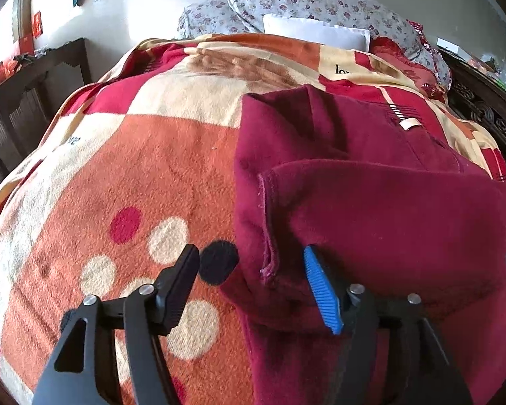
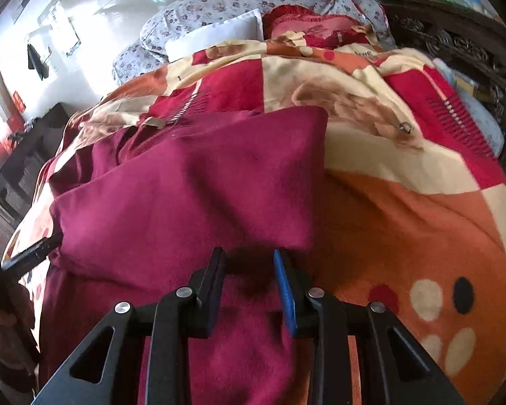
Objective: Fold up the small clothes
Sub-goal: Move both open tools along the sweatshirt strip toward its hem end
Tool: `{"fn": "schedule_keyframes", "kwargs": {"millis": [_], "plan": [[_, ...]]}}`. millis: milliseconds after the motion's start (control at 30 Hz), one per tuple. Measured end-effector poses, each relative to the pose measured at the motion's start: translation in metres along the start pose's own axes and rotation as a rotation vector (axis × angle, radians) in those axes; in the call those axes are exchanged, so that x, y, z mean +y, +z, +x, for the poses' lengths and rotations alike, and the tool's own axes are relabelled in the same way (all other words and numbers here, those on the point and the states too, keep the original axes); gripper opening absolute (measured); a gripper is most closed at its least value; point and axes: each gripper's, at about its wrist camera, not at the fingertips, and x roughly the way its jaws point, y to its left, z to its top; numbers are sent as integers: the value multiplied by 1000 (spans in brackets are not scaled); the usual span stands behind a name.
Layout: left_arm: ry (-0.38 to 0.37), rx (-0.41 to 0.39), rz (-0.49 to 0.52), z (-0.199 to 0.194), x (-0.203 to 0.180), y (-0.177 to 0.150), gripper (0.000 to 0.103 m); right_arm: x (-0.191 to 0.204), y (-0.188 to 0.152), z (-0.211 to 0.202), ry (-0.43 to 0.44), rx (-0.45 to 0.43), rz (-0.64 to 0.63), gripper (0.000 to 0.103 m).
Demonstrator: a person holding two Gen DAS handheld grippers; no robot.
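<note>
A dark red garment (image 1: 371,175) lies on a patterned blanket (image 1: 145,175), its near part doubled over the rest, a white label showing at the far end. My left gripper (image 1: 249,263) is open at the garment's near left edge, jaws wide apart, the folded hem between them. In the right wrist view the same garment (image 2: 192,182) shows a raised fold. My right gripper (image 2: 249,263) is open over the garment's near right part, jaws a hand-width apart, nothing held. The left gripper's fingers (image 2: 30,253) show at the left edge of that view.
The blanket covers a bed with floral pillows (image 1: 307,3) and a white pillow (image 1: 317,32) at the far end. A dark carved headboard (image 1: 489,114) runs along the right. Dark wooden furniture (image 1: 27,91) stands on the left.
</note>
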Motion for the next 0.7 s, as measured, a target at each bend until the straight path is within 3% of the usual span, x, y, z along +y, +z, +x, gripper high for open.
{"fn": "schedule_keyframes", "kwargs": {"millis": [167, 233, 300, 467, 600, 667, 700], "plan": [[-15, 18, 23, -19, 1, -10, 67, 6, -23, -30, -30, 6, -50, 39], [-21, 22, 41, -30, 1, -19, 68, 5, -34, -38, -21, 14, -45, 53], [-26, 24, 50, -41, 2, -31, 68, 3, -46, -47, -12, 29, -49, 58], [-59, 29, 48, -68, 8, -59, 73, -14, -70, -53, -34, 41, -2, 58], [-95, 46, -3, -87, 19, -83, 75, -20, -75, -34, 20, 55, 61, 58], [-97, 55, -11, -95, 24, -95, 75, -15, -78, -25, 21, 63, 49, 56], [-95, 59, -12, -97, 25, -99, 75, -10, -79, -22, 13, 56, 23, 32]]}}
